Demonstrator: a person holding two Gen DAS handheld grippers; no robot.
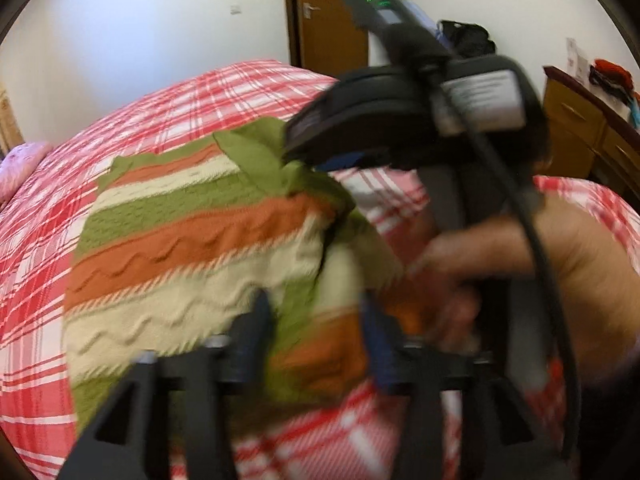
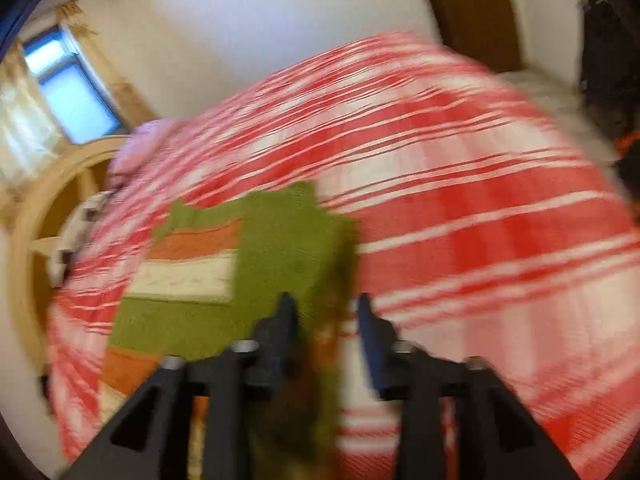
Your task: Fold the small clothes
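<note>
Lying on the red-and-white plaid bedspread (image 1: 168,92), the striped knit sweater (image 1: 192,232) in green, orange and cream is partly folded, its stripes slanting up to the right in the left wrist view and a green sleeve doubled over its top edge. Both tools stand part open, gripping nothing: the left gripper (image 1: 316,320) straddles the sweater's bunched near corner, and the right gripper (image 2: 326,312) straddles its green edge without pinching it.
</note>
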